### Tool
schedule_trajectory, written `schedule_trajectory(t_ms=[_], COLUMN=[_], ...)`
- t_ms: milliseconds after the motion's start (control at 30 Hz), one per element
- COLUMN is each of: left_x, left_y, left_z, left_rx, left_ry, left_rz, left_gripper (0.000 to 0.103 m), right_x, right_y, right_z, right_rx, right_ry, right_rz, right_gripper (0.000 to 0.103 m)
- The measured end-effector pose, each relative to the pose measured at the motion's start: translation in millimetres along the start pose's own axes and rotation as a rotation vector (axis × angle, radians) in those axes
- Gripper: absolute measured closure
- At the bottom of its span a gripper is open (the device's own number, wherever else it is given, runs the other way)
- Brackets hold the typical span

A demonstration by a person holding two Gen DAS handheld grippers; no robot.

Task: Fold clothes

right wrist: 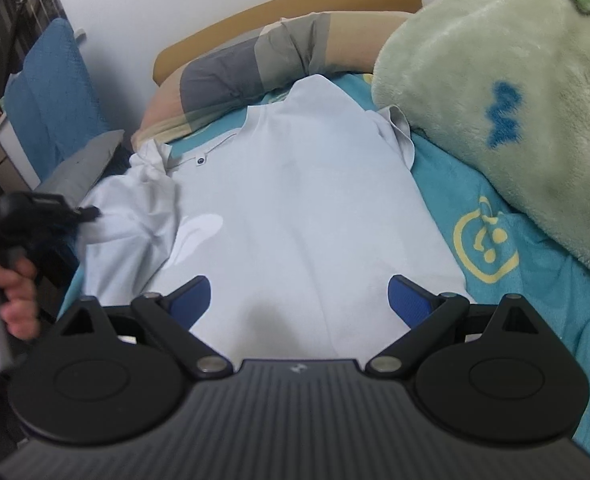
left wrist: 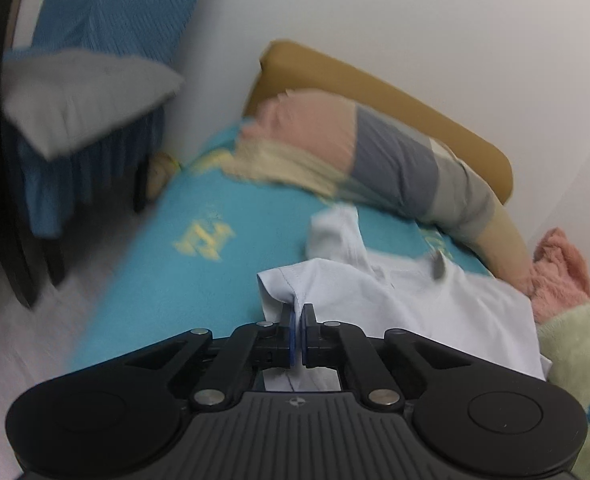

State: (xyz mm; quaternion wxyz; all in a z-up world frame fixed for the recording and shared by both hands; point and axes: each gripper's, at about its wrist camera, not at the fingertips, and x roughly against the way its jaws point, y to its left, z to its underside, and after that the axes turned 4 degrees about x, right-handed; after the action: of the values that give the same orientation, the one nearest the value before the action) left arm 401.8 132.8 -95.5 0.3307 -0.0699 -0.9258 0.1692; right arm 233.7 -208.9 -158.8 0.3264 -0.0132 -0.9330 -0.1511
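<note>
On the teal bedsheet [right wrist: 535,320] the pale shirt [right wrist: 303,208] lies spread, collar far, hem near me. My left gripper [left wrist: 297,316] is pinched tight on a fold of its left sleeve edge; my right gripper [right wrist: 299,298] hovers wide over the near hem, gripping nothing. I judge the thin pinch could slip if I pull fast, and the green fleece blanket [right wrist: 495,100] crowding the right side could snag the fold.

Both wrist cams close, angled down over bed; share shirt [right wrist: 295,208], pillow [left wrist: 395,152].
</note>
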Motion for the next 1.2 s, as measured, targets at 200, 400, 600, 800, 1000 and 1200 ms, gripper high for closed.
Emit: schedule_trajectory(t_ms=[200,400,600,800,1000,1200], left_x=[8.5,-13.6,15.8,112.4,196.1,214.8], left_y=[44.2,107.5,131.5,116.3,76.5,38.1], left_z=[-69.3,-73.3,-27.7,31.0,117.1,179.8], left_rx=[-0.034,0.065,0.176,0.169,0.151,0.047], left_ry=[-0.070,-0.040,0.019,0.191,0.483,0.709], left_rz=[-0.206,-0.395,-0.315,-0.223,-0.106,-0.122], left_gripper=[0.101,0.099,0.059,0.044,0.033,0.037], right_x=[-4.3,-11.9,-18.5,-13.7,14.3,63.0], right_y=[5.8,9.3,13.7,21.4,34.6,28.2], right_z=[3.3,7.4,10.5,9.4,9.8,11.5], right_rx=[0.056,0.094,0.125,0.139,0.197,0.194], right_ry=[0.002,0.006,-0.001,-0.013,-0.056,-0.068], right_rz=[0.030,0.060,0.082,0.064,0.028,0.000], right_gripper=[0.006,0.006,0.006,0.006,0.006,0.006])
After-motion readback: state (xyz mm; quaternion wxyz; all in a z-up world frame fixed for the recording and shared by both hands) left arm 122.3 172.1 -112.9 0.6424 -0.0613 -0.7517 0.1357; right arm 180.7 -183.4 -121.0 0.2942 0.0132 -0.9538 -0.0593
